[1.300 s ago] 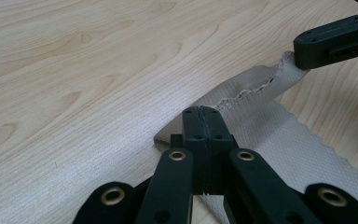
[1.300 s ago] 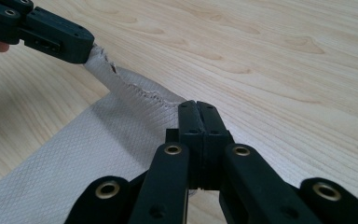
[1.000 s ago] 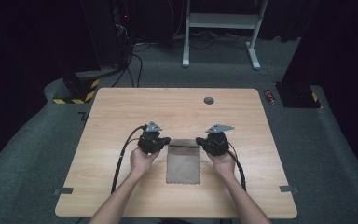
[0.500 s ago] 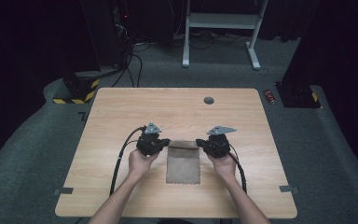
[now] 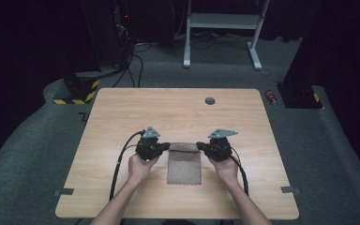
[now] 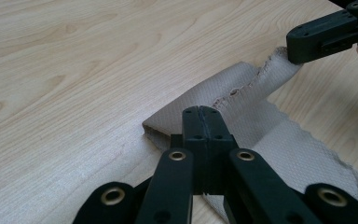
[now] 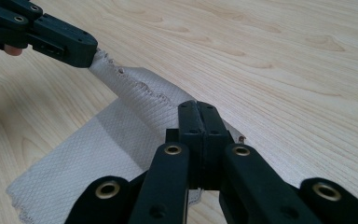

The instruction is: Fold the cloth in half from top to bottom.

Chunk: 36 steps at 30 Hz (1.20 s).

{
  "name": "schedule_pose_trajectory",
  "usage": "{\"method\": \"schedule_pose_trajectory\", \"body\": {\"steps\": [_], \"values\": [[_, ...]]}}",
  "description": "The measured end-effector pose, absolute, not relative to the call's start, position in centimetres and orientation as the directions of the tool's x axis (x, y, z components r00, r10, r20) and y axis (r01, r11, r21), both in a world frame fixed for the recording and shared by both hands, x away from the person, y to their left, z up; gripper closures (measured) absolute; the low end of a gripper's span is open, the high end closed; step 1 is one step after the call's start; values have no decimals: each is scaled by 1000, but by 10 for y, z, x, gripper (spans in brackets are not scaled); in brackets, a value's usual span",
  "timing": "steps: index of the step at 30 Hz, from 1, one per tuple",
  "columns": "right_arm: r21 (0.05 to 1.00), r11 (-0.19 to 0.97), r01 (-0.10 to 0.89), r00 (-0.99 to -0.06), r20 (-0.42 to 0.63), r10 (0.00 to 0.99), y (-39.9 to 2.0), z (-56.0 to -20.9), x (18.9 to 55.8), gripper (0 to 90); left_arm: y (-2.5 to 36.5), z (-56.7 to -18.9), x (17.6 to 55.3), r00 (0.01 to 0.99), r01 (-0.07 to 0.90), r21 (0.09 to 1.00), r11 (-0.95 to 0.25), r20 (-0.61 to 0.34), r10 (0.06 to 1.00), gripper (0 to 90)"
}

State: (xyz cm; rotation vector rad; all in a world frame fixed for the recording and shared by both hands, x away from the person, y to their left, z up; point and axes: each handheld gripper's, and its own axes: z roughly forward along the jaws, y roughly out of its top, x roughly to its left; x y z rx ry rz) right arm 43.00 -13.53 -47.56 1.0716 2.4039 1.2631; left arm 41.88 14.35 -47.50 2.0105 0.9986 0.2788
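the step in hand looks like folding the beige cloth in the middle of the near half of the wooden table: the left gripper is clenched on the cloth's far left corner and the right gripper on its far right corner, with that far edge lifted and curling back over the rest. the near part lies flat between the two hands, its scalloped edge toward the person. the next move likely calls for carrying both corners toward that near edge together, level and evenly, so the fold lands square.

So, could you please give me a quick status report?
Left gripper and right gripper both shut on beige woven cloth, far edge lifted. Nothing in the way.
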Motion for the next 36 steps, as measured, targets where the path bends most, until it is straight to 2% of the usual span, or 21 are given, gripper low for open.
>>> {"method": "schedule_pose_trajectory", "body": {"steps": [36], "values": [[795,357,490,-732,152,664,-145,-478,407,899,143,-478,398,675,543,781,-308,-188,714,900]]}}
